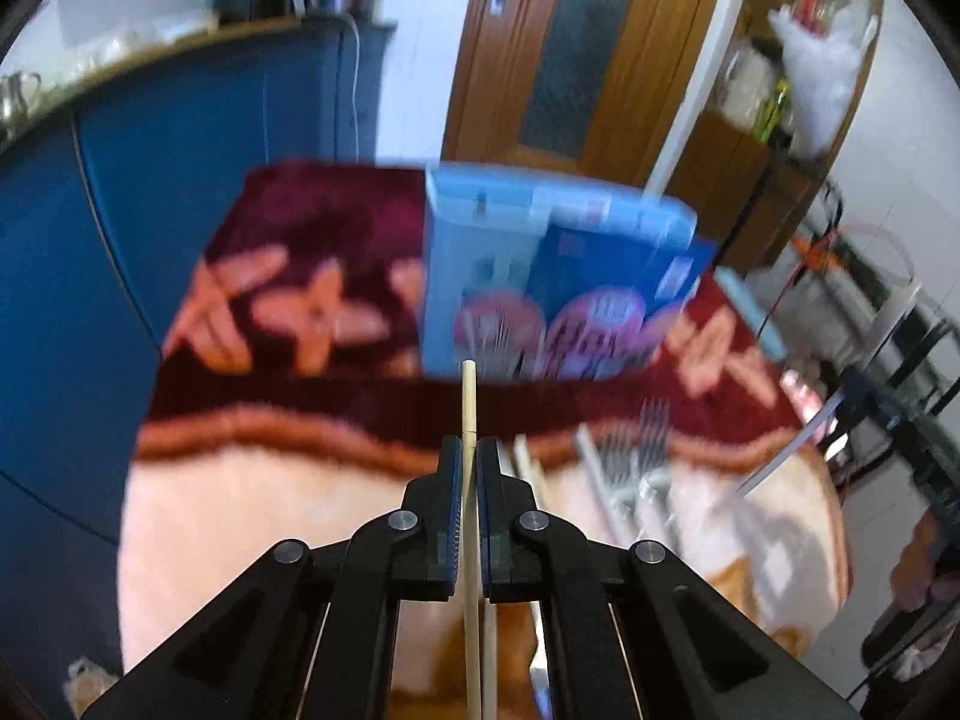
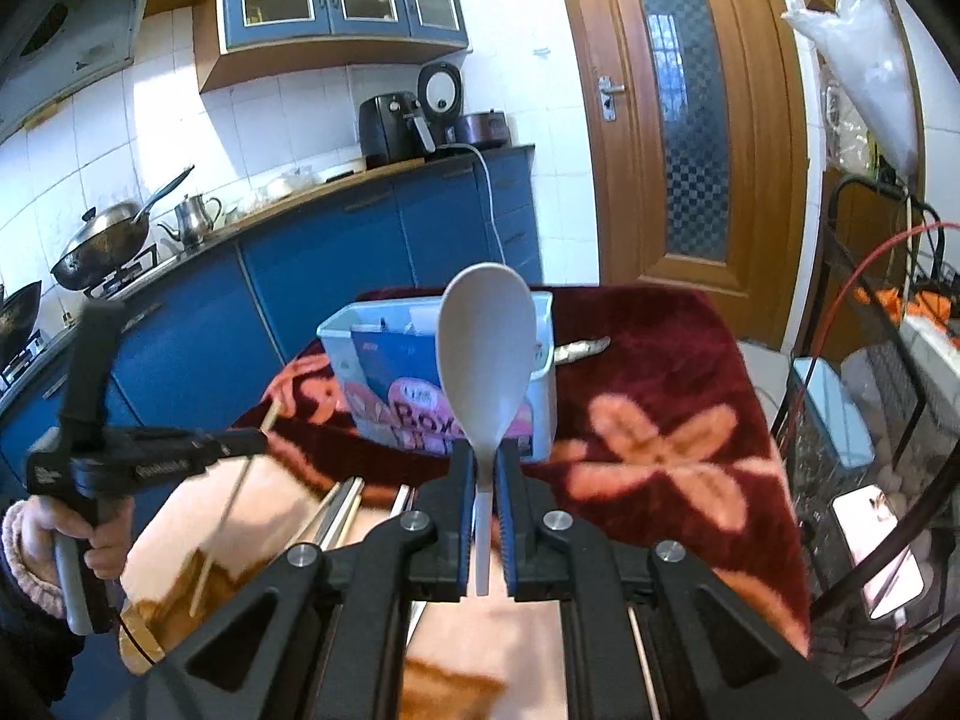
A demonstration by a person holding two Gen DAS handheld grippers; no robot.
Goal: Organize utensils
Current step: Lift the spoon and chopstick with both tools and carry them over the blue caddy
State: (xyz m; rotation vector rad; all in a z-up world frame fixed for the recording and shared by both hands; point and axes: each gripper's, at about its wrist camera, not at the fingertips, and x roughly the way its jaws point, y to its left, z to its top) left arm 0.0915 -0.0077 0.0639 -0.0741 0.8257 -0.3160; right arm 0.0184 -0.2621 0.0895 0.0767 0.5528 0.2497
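My left gripper (image 1: 469, 444) is shut on a wooden chopstick (image 1: 469, 402) that points toward a pale blue plastic bin (image 1: 480, 228) on the red flowered blanket. The same gripper (image 2: 255, 441) and chopstick (image 2: 231, 504) show at the left in the right wrist view. My right gripper (image 2: 485, 456) is shut on the handle of a white plastic spoon (image 2: 486, 354), bowl up, in front of the bin (image 2: 543, 396). A blue printed box (image 2: 390, 390) stands inside the bin. Forks (image 1: 648, 450) lie on the blanket to the right of my left gripper.
More chopsticks (image 2: 342, 510) lie on the blanket (image 2: 660, 450) below my right gripper. Blue kitchen cabinets (image 2: 336, 264) stand behind the table, a wooden door (image 2: 678, 120) at the back. A wire rack with cables (image 2: 870, 420) and a phone (image 2: 882, 546) is at the right.
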